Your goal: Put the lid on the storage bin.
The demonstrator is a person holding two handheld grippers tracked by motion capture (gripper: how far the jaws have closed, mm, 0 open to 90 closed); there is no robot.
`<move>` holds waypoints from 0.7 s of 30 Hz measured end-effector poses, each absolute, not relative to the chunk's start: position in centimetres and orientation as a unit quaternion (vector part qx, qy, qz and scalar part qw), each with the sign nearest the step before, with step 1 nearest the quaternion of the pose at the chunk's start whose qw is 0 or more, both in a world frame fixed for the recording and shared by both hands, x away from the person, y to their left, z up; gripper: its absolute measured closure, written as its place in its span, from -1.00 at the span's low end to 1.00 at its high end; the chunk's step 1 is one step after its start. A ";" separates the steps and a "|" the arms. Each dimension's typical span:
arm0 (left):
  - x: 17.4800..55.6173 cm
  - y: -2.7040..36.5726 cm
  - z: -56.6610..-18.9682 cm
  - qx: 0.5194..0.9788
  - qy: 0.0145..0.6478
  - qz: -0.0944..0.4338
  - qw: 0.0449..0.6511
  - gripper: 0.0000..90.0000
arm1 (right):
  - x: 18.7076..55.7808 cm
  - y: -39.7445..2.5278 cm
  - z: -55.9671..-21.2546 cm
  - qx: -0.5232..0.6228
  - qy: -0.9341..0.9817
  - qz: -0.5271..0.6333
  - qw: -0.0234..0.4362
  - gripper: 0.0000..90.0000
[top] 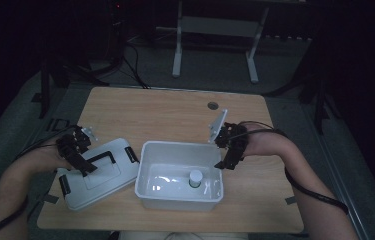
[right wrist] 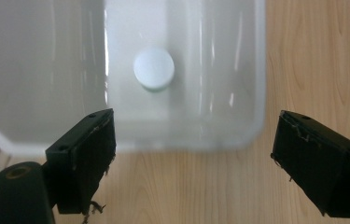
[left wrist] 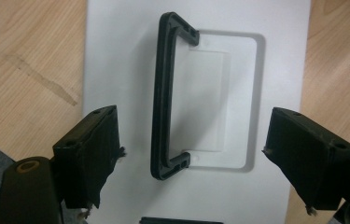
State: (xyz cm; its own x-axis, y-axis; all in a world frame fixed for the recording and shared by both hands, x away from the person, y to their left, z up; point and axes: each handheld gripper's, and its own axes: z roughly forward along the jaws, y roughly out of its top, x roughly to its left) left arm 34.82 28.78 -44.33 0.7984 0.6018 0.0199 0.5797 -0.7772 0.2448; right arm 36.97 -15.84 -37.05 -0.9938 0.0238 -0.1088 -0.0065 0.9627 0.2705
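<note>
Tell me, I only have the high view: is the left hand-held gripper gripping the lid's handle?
Observer: No. The left hand-held gripper is open, jaws either side of the black handle, not touching it.
Operator: And the right one?
Observer: The right hand-held gripper is open too, above the near wall of the white box.
Operator: What's in the box?
Observer: A small bottle with a round white cap, seen from above.

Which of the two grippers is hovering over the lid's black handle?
The left gripper, jaws open either side of the lid and its black handle. The right gripper instead hangs open at the white bin's right edge.
</note>
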 end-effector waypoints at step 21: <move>37.0 27.2 -46.8 0.956 0.278 0.039 0.081 0.14 | 37.5 -24.4 -41.0 0.064 0.993 0.094 0.029 -0.67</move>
